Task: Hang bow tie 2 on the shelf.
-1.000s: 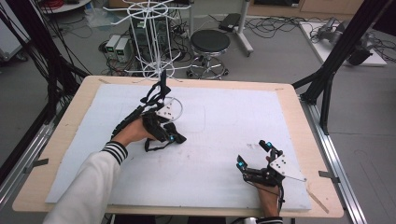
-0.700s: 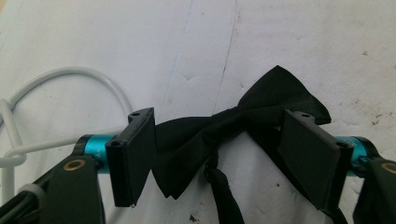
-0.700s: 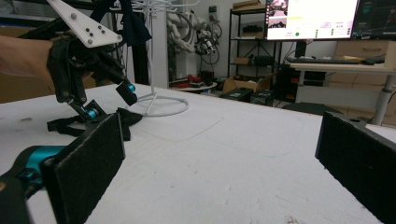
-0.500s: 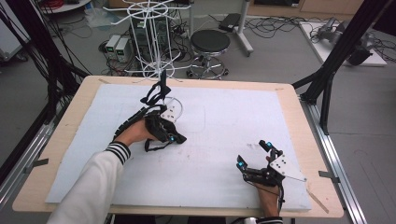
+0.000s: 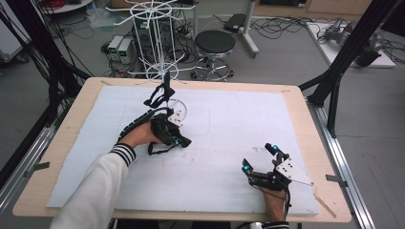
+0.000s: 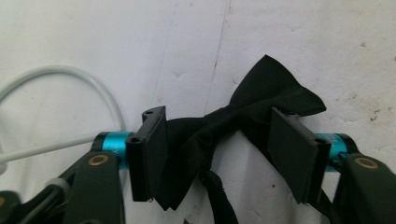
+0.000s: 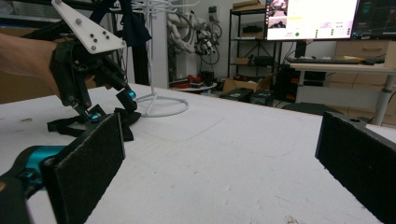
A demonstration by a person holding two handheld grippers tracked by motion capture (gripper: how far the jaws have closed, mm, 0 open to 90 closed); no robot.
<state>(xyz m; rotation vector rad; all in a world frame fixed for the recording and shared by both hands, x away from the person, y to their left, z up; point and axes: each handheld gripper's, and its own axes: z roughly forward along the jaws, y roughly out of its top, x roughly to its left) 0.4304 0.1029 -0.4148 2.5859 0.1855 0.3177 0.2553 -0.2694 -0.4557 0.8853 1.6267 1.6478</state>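
From the high view, the left gripper [image 5: 180,140] points down at the white mat [image 5: 229,138], with the white wire rack [image 5: 160,43] just behind it. The right gripper [image 5: 259,158] rests near the front edge, jaws spread wide and empty.

Left gripper view: jaws part-open, straddling a black bow tie [image 6: 243,121] lying on the mat; whether the pads touch it cannot be determined.

Right gripper view: wide jaws frame the left gripper [image 7: 109,105] over the tie's strap [image 7: 65,126].
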